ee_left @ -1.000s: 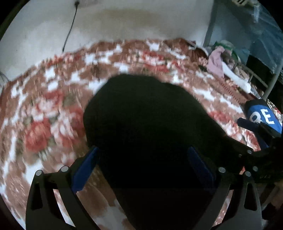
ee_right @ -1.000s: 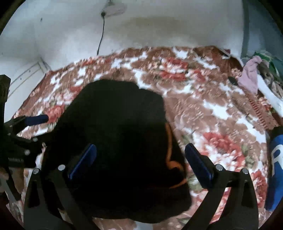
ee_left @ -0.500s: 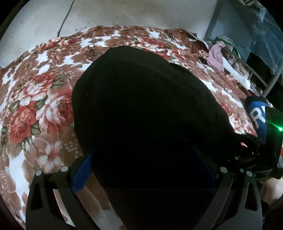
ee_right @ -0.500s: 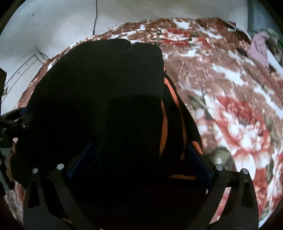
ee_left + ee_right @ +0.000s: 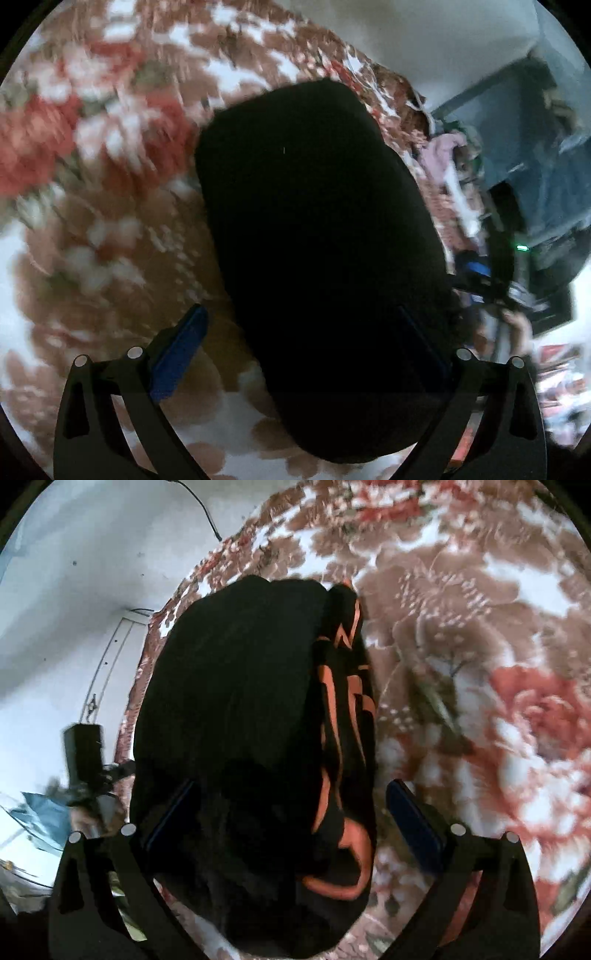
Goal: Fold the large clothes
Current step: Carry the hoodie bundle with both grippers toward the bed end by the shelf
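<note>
Holding both grippers wide open, left gripper (image 5: 303, 354) and right gripper (image 5: 291, 823), we straddle the black garment (image 5: 236, 709) lying folded on the floral bed (image 5: 461, 635).

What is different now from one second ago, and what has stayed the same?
Both views have tilted and blurred: the floral bedspread now slants, and the other gripper sits nearer the frame edge. The black garment with its orange print fills more of each view than a second ago. Both grippers' fingers still stand wide apart, with the garment between them.
</note>
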Demonstrator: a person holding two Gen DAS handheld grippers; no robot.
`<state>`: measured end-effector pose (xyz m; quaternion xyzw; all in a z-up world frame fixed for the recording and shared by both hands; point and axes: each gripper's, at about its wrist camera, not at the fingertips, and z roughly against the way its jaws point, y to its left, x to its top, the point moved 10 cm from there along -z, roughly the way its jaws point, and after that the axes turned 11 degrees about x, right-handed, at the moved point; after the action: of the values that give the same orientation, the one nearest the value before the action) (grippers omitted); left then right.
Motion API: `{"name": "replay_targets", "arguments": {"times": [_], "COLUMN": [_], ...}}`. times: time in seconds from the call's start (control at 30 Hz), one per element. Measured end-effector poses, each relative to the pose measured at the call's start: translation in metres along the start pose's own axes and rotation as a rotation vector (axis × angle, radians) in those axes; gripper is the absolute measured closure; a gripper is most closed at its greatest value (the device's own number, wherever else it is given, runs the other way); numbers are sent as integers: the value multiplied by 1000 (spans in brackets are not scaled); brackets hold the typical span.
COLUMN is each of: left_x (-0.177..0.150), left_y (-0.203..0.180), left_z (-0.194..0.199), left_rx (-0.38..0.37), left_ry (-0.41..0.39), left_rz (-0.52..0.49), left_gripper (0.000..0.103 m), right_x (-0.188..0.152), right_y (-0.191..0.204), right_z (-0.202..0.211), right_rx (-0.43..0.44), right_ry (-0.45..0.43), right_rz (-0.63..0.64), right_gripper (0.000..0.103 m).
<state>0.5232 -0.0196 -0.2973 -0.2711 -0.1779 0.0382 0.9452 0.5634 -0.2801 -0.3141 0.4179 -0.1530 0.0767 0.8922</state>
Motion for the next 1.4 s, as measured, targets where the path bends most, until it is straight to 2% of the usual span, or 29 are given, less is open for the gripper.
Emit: {"name": "replay_targets", "arguments": {"times": [0.13,0.23,0.33,0.47,0.5,0.63,0.67,0.73,0.8,0.93,1.0,1.17,1.3,1.4], "left_x": [-2,-3,-3,-3,-4,-1,0,4,7,11,13,18,24,25], "left_y": [-2,-9,-14,-20,-22,-27,-29,-35,-42,-51,-52,-73,-106,-139], "left_z": [-18,-30,-39,-49,-52,-57,-56,-50,-46,-39,-32,-5,21,38], "left_rx": [-131,-224,-250,-282,-296,-289,-282,-277,-276,-294,-316,-323,-340,-351], "left_ry": [28,57,63,74,76,68,65,54,53,34,12,-44,-72,-84], "left_rz": [50,62,41,38,45,35,31,19,17,29,37,-7,-71,-126], "left_gripper": [4,4,4,4,4,6,9,26,37,51,53,55,56,56], "right_x": [-2,-5,-7,-7,-6,-11,-13,-12,-12,-11,-8,-8,-11,-18], "right_y": [0,-5,-12,-11,-10,-4,-3,-5,-4,5,14,34,49,61], "right_z": [-31,-51,-58,-55,-54,-46,-42,-38,-37,-30,-19,6,33,69], "right_rx": [86,102,176,224,222,256,267,278,287,303,330,367,403,409], "right_ry": [77,116,119,117,106,96,92,82,74,45,11,-33,-73,-117], "right_rz": [-42,-58,-100,-108,-96,-82,-83,-78,-70,-62,-55,-15,1,31], "right_gripper": [5,4,4,4,8,39,41,48,53,59,60,60,61,61]}}
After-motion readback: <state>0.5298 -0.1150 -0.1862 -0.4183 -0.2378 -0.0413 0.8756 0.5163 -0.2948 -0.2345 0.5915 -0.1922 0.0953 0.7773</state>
